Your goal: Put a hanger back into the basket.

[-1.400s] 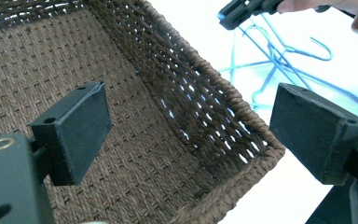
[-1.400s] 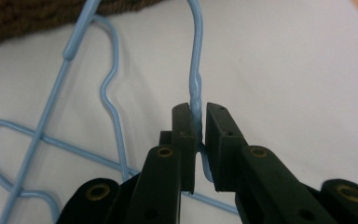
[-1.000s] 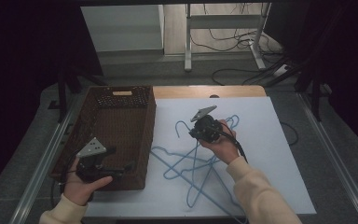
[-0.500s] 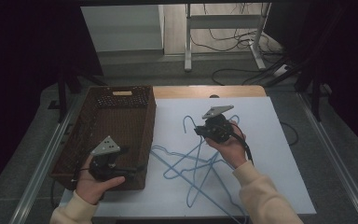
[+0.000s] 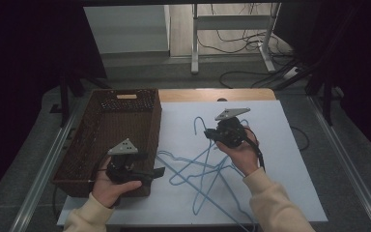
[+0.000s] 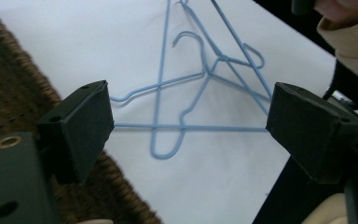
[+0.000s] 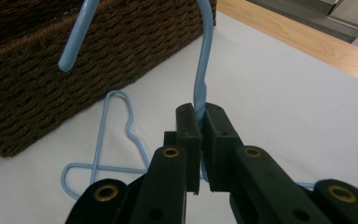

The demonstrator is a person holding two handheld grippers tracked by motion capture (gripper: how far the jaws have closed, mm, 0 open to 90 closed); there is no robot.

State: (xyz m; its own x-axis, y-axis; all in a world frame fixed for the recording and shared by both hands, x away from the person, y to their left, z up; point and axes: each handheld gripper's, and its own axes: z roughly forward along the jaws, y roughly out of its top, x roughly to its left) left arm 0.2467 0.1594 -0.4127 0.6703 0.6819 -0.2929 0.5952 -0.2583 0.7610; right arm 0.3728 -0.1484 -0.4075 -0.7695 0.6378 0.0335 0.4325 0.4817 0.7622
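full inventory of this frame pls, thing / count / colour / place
wire hangers: count unclear (tangled), light blue, on the white sheet; one raised by its neck in the right gripper
wicker basket: 1, dark brown, left of the sheet
white sheet: 1, white, covering the table
table: 1, wood edge beyond the sheet
metal stand: 1, grey, on the floor behind, among black cables
left gripper: 1, black, jaws open, by the basket's near corner
right gripper: 1, black, shut on the hanger neck

White table [image 5: 294, 159], brown wicker basket [image 5: 101, 145], tangled blue wire hangers [image 5: 193, 169]
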